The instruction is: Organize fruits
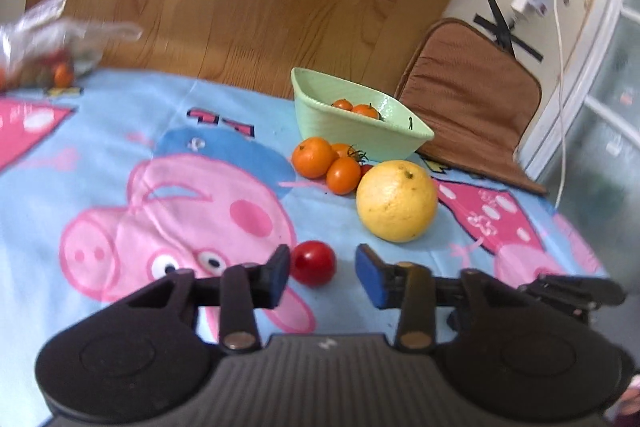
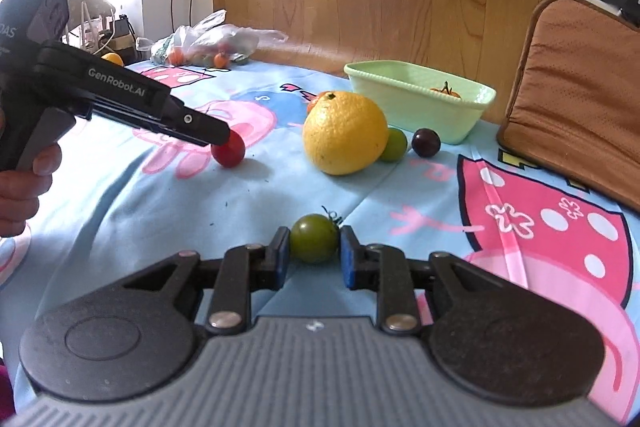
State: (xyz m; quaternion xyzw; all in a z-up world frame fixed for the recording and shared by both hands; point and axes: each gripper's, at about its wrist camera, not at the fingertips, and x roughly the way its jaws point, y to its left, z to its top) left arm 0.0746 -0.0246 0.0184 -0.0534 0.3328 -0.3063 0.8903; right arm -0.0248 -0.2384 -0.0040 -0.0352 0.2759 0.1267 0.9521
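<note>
Only a few small orange tomatoes (image 1: 356, 108) lie in the green basket (image 1: 320, 115) at 12 o'clock, so most work is left. The right gripper (image 2: 314, 253) holds a green tomato (image 2: 313, 238) between narrow jaws. The left gripper (image 1: 322, 277) has its jaws apart and holds nothing, with the red tomato (image 1: 314, 263) just beside one finger. The grapefruit (image 1: 396, 201), at 1 o'clock, and other fruits wait on the cloth (image 1: 120, 131).
</note>
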